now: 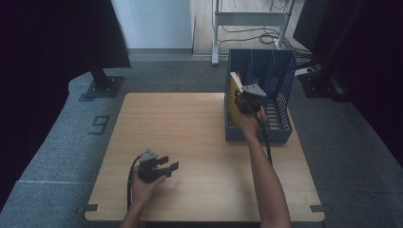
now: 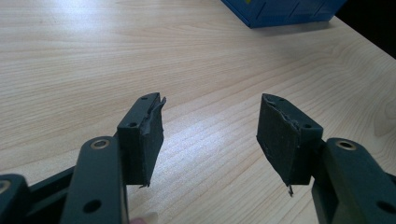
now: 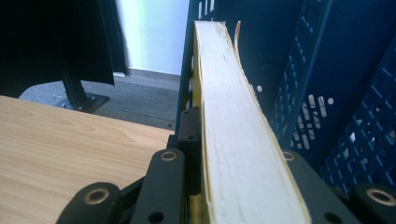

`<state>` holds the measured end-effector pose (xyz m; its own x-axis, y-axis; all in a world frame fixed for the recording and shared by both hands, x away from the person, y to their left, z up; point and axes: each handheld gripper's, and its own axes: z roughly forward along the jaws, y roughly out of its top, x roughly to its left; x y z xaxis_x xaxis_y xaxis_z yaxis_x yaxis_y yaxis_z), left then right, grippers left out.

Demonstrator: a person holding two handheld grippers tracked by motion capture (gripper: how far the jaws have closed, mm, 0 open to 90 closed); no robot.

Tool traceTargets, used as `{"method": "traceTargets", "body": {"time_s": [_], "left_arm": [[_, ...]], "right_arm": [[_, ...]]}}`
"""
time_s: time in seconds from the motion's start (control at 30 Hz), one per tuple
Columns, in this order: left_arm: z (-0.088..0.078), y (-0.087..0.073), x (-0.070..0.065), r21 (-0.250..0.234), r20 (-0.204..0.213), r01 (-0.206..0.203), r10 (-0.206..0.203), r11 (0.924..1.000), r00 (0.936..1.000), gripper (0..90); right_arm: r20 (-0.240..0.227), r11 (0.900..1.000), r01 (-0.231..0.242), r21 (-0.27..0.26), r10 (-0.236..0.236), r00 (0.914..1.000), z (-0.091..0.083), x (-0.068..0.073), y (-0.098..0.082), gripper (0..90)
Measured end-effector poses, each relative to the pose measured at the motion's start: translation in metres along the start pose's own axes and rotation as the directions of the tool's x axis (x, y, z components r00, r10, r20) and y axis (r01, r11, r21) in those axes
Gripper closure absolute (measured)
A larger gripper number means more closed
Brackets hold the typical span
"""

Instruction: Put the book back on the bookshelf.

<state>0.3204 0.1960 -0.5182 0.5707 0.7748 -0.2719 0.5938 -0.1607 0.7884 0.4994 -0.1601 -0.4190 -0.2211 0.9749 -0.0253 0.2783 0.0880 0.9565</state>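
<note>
A thick book with a yellow cover (image 1: 232, 96) stands on edge in the left compartment of a blue perforated rack (image 1: 281, 78) at the table's far right. My right gripper (image 1: 247, 99) is shut on the book, one jaw on each cover. In the right gripper view the book's pale page edge (image 3: 243, 140) runs up between the jaws of the right gripper (image 3: 224, 133), with the rack's walls (image 3: 327, 70) to the right. My left gripper (image 1: 170, 163) rests near the table's front left, open, with nothing between its fingers; under the left gripper (image 2: 210, 135) lies bare wood.
The wooden table (image 1: 190, 133) stretches between the two hands. A corner of the blue rack (image 2: 280, 11) lies far ahead of the left gripper. On the floor beyond stand a black stand base (image 1: 102, 86), a metal frame leg (image 1: 215, 42) and loose cables (image 1: 266, 35).
</note>
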Motion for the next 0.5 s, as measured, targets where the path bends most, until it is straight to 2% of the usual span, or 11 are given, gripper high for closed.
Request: {"method": "traceTargets", "body": {"time_s": [0.37,0.5], "left_arm": [[0.001,0.000,0.002,0.004,0.003,0.005,-0.005,1.0000,1.0000,40.8],[0.001,0.000,0.002,0.006,0.005,0.005,-0.005,1.0000,1.0000,40.8]], "right_arm": [[0.043,0.999,-0.008,-0.034,0.009,0.9990,0.006,0.001,-0.001,74.6],[0.039,0.999,-0.019,-0.036,0.021,0.9990,0.011,0.001,0.001,74.6]]}}
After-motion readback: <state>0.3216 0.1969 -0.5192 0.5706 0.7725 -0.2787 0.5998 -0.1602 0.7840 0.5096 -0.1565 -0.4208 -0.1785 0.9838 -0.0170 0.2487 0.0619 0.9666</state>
